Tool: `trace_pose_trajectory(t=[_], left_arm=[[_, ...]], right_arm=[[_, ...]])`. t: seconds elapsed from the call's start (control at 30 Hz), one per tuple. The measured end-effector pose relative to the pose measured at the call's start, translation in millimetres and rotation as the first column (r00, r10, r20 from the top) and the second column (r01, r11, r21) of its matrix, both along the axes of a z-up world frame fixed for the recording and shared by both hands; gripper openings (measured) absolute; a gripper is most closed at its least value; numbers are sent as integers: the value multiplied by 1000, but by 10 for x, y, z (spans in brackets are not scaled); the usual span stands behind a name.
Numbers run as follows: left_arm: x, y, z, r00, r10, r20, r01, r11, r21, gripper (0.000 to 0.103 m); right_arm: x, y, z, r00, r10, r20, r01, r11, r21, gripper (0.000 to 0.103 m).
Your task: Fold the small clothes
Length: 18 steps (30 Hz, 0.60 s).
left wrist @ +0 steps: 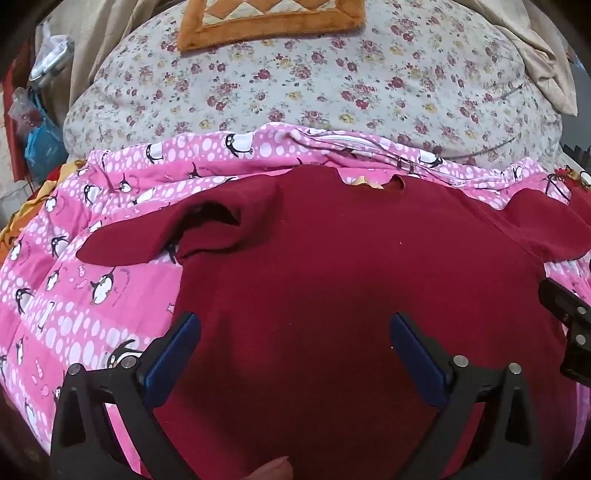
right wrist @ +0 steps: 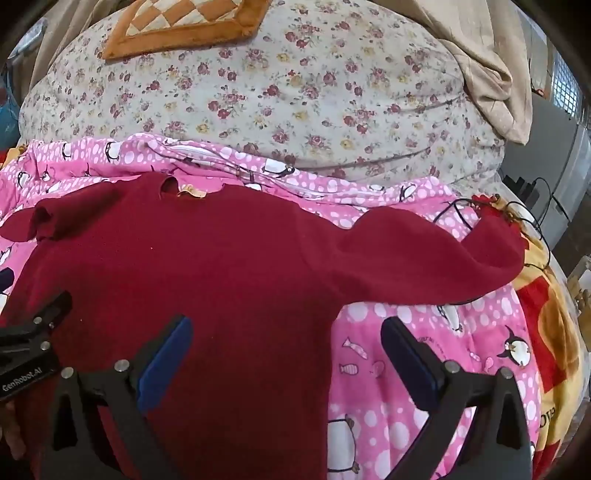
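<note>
A small dark red sweater (left wrist: pixel 332 266) lies spread flat on a pink penguin-print blanket (left wrist: pixel 74 280), neck away from me, both sleeves out to the sides. My left gripper (left wrist: pixel 295 332) is open and empty above the sweater's lower left body. My right gripper (right wrist: pixel 286 336) is open and empty over the sweater's (right wrist: pixel 207 266) lower right edge, one finger over red cloth and the other over the pink blanket (right wrist: pixel 424 332). The right sleeve (right wrist: pixel 443 254) stretches right; the left sleeve (left wrist: pixel 159 236) is folded partly back. Each gripper's body shows at the other view's edge.
A floral quilt (left wrist: pixel 332 81) bulges behind the blanket, with an orange checked cushion (left wrist: pixel 269 22) on top. Beige cloth (right wrist: pixel 491 74) hangs at the right. A red and yellow blanket (right wrist: pixel 546 332) and a black cable (right wrist: pixel 535 229) lie at the right edge. Bags (left wrist: pixel 40 140) sit far left.
</note>
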State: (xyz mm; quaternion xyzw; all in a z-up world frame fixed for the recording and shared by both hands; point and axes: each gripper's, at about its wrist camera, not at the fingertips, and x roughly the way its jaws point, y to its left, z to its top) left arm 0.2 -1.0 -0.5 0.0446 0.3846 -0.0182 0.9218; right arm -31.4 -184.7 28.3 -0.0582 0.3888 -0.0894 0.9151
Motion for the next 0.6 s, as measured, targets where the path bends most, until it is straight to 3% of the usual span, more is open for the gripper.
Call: trace_pose_trajectory(t=[0.2,0.33,0.43,0.6], left_arm=[[50,53,-143,998,13,-60,-13,1000,7,92],[61,169,-199,995,22,-101,-27,998,-50,92],[33,196,-238,998,24,-55,-27,997,-67,92],[22,153,-243,996,22,-84,-30,995,-100,92]], right_arm=[[12,-18,0,1000,2,-3,-2,1000,13,103],[9,-22,-23,1000,13,-9,-13,999,34,103],[-2,21,-36,998,60,-9,-59,992,112,103],[-5,183,-137,994,103,-33,-99,991,92,103]])
